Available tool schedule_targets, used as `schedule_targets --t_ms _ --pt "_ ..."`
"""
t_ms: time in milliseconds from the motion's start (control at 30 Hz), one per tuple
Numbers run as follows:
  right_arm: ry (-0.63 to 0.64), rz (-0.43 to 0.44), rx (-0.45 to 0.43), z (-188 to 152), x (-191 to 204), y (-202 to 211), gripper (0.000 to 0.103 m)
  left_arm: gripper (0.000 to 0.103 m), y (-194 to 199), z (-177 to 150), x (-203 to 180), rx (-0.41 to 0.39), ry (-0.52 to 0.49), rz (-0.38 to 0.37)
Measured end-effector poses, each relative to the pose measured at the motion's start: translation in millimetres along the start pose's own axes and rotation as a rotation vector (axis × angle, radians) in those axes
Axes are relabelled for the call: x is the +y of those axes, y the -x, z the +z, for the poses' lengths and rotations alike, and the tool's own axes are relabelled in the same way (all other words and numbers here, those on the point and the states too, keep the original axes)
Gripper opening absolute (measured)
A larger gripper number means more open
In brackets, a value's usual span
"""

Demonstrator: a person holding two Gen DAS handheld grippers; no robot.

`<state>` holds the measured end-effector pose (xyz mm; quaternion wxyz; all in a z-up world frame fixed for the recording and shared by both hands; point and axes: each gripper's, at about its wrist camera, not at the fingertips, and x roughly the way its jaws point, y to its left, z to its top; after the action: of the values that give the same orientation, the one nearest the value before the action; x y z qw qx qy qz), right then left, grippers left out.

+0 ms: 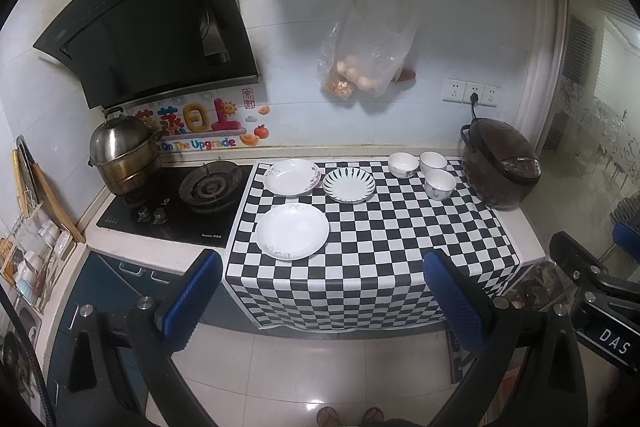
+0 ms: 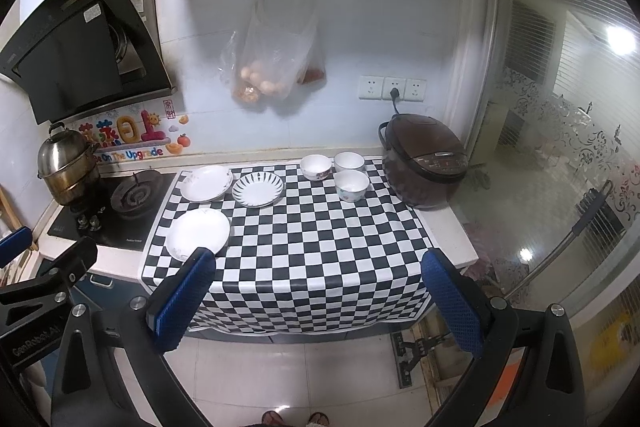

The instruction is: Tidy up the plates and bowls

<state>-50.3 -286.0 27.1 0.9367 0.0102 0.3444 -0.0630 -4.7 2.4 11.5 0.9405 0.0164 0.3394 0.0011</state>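
While both tools hang back over the floor tiles, well short of the counter, the left gripper point(image 1: 324, 291) spreads its blue-padded fingers wide with nothing between them, and the right gripper point(image 2: 320, 291) is equally agape and empty. Ahead on the black-and-white checkered cloth point(image 1: 400, 239), the plain white round plate point(image 1: 292, 231) lies nearest, toward the left side, so the left arm looks the closer one to it. Behind it sit the white floral-rimmed plate point(image 1: 292, 177) and, just beside that, the white plate with black radial stripes point(image 1: 349, 184). Three small white ceramic bowls point(image 1: 439, 184) cluster farther right, near the dark brown rice cooker point(image 1: 502, 167).
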Motion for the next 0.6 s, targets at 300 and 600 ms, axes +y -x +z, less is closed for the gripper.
schedule_targets --t_ms 300,600 --pt "0.003 -0.006 -0.002 1.1 -0.8 -2.7 0.103 0.103 -1.1 1.1 -9.6 -0.007 -0.001 0.0" --pt "0.008 0.0 -0.006 2.3 -3.5 -2.0 0.103 0.103 -1.2 3.8 -10.3 -0.012 -0.003 0.003"
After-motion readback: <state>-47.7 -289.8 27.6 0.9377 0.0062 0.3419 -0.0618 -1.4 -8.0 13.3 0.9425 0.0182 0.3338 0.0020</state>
